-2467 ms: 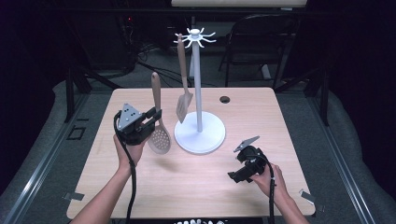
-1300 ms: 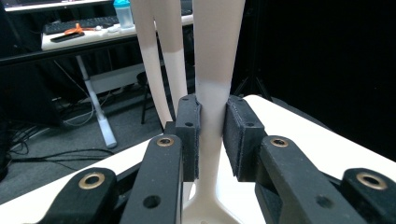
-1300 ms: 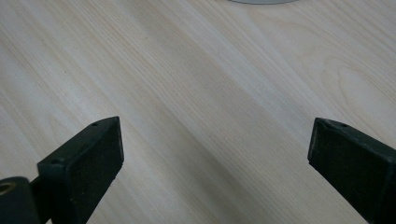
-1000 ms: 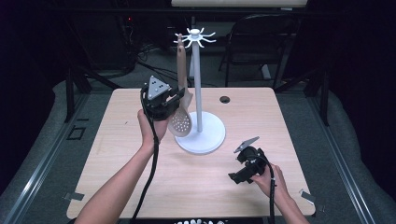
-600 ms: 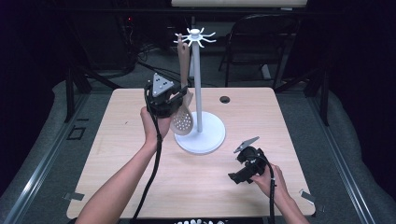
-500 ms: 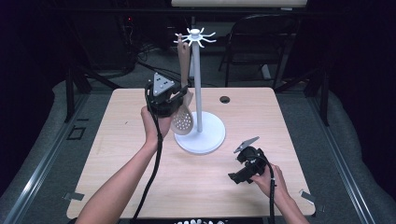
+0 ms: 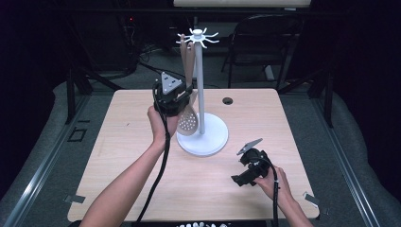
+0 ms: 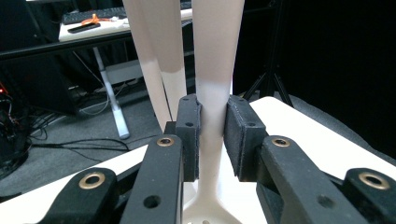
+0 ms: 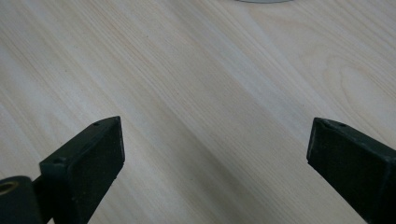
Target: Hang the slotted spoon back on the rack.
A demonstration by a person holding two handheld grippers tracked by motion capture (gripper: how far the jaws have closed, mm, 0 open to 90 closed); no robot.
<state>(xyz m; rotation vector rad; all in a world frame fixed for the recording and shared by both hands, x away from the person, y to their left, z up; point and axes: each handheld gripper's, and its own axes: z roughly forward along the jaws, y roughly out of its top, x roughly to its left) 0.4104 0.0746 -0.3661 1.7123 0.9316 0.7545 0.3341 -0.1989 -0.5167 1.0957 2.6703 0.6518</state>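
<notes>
Two grippers, two wooden utensils, one white stand and one small dark disc are on or over the table [image 7: 118, 156].

At about 10 o'clock from the table's middle, the left gripper [image 7: 182, 100] is held up beside the stand, its pads [image 8: 189, 135] pinching the handle of the slotted spoon [image 7: 188, 124]. The left gripper view shows that pale handle clamped between them, upright, with the perforated bowl hanging below. The spoon's bowl hangs just above the stand's round base, at 9 o'clock from the pole. Behind it a second utensil, the spatula [image 7: 185, 59], hangs from one of the hooks at the top of the stand [image 7: 201, 85], its handle close beside the spoon's. The pole and that hanging spatula crowd the space around the spoon handle.

Past the stand, at 1 o'clock, the small dark disc [image 7: 227, 100] lies on the wood.

At 4 o'clock, the right gripper [image 7: 238, 178] rests low on the table with its jaws spread wide over bare wood, nothing between them.

Compared with two and a half seconds ago, the left hand has carried the spoon from open table at the left in toward the pole and higher; the right gripper has stayed put.
</notes>
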